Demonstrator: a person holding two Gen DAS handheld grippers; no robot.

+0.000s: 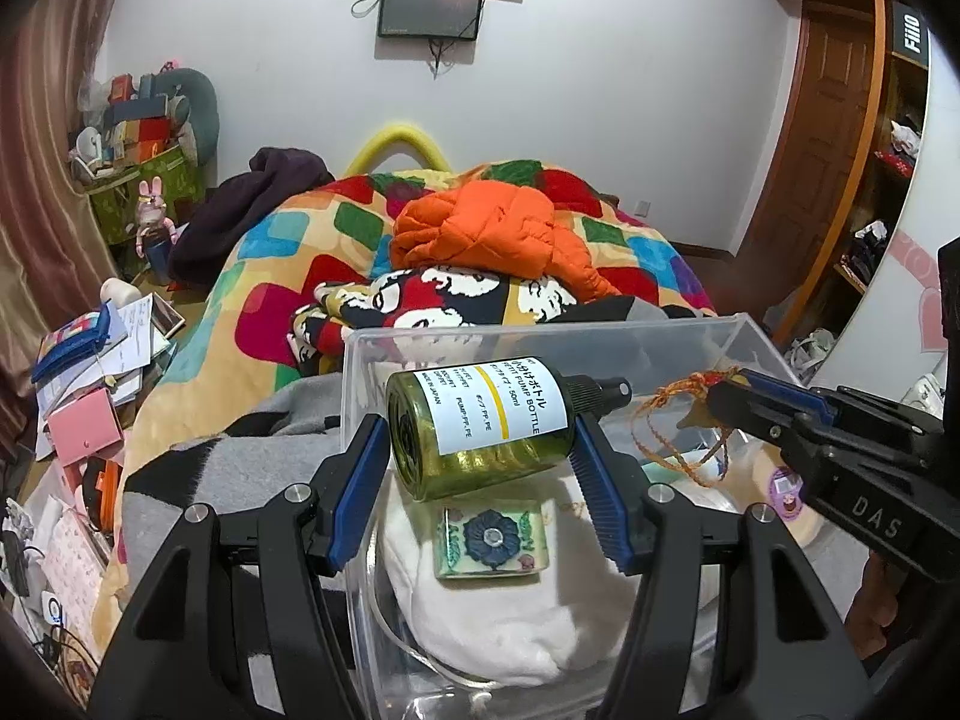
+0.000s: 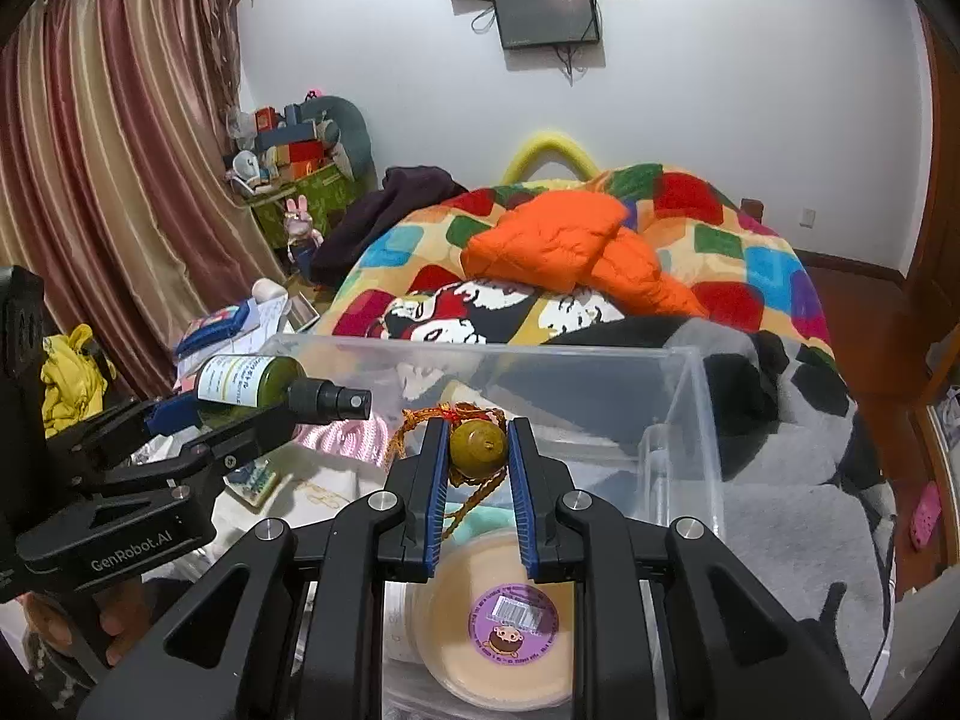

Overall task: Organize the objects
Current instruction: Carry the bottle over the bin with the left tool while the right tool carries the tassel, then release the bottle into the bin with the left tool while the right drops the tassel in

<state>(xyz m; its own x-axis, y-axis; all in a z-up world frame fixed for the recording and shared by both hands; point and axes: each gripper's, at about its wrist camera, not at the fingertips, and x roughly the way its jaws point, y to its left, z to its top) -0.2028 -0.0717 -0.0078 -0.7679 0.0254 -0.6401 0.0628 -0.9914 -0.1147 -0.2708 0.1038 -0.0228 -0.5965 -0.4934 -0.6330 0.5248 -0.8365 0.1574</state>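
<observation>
Left tool [image 1: 480, 456]: we clamp the green glass spray bottle [image 1: 477, 423] sideways; it's smooth, may slip.
Right tool [image 2: 478, 456]: clamped on the small brown gourd charm [image 2: 478, 445]; its orange cord [image 2: 414, 429] may snag.
Clear plastic box [image 2: 690, 396]: both tools r close, may bump.

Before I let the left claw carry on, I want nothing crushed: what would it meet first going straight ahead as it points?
Probably the white cloth and the flower-patterned block in the clear bin, just under the green pump bottle the left claw holds. Depth is uncertain.
</observation>
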